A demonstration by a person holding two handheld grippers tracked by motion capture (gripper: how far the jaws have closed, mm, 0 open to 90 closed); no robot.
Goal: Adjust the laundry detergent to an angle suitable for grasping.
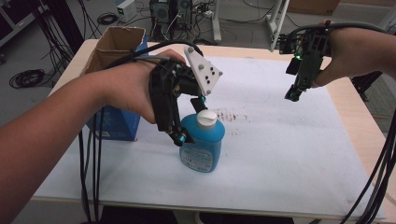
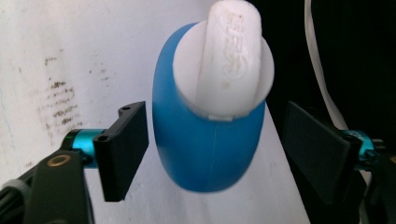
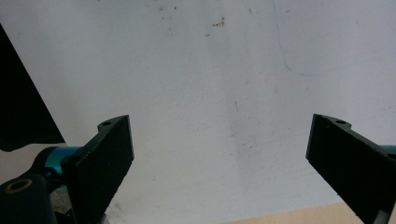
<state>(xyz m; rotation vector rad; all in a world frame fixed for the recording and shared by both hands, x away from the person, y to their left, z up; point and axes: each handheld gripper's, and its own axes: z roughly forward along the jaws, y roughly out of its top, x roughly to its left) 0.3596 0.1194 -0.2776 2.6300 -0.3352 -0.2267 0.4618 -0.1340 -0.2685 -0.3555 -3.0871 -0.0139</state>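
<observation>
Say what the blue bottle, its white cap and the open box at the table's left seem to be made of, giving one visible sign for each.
Blue bottle: probably plastic, smooth and slightly glossy, with a moulded seam.
White cap: likely matte plastic, with raised moulded lettering.
Open box: cardboard, going by its brown raw flaps above a blue printed outside.

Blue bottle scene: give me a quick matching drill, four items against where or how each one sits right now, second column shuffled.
Column 1:
1. blue bottle
2. cardboard box
3. left gripper
4. right gripper

Column 2:
A. raised over bare white table cover, jaws apart
B. upright, white cap on
C. jaws open either side of the bottle
D. far left, top open

Pairs: 1-B, 2-D, 3-C, 4-A
</observation>
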